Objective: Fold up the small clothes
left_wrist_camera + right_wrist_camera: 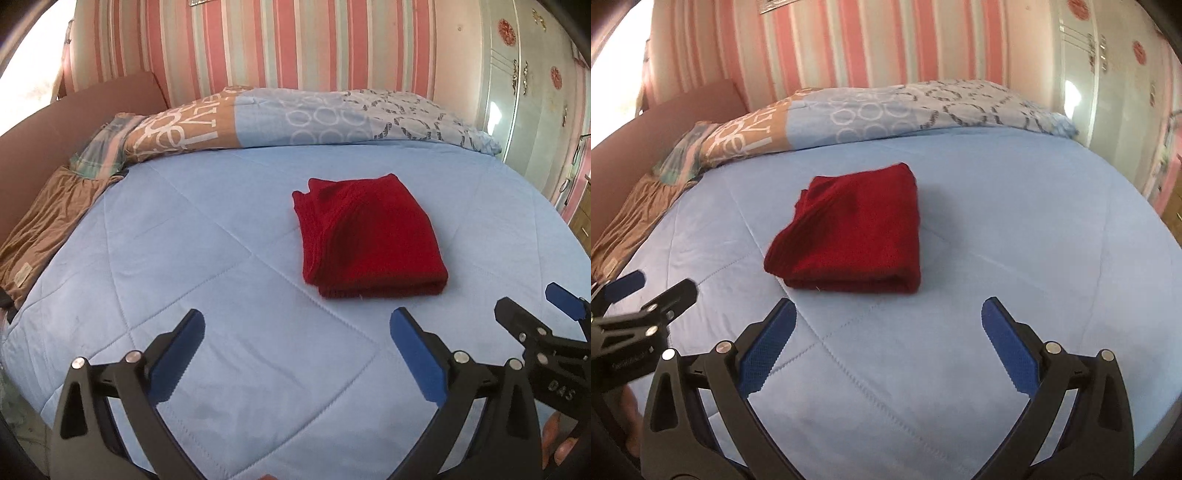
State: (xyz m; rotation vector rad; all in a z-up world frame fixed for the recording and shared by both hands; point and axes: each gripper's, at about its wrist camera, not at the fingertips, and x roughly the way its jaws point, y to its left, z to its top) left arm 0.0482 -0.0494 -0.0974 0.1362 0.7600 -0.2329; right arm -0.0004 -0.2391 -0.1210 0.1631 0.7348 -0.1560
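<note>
A dark red knitted garment point(369, 236) lies folded into a thick rectangle on the light blue quilt point(184, 258), with its rounded fold edge facing me. My left gripper point(297, 325) hovers open above the quilt, short of the garment and a little to its left, with nothing between its blue pads. In the right wrist view the same red garment point(853, 232) sits just beyond my right gripper point(888, 314), which is open and empty too. Each gripper shows in the other's view: the right gripper point(532, 306) at the right edge, the left gripper point(657, 284) at the left edge.
A rolled patterned blue and tan duvet point(314, 118) lies across the far side of the bed. Brown cloth point(48, 225) and a plaid piece point(107, 147) lie at the left against the pink headboard point(55, 122). A pale wardrobe point(532, 92) stands at the right.
</note>
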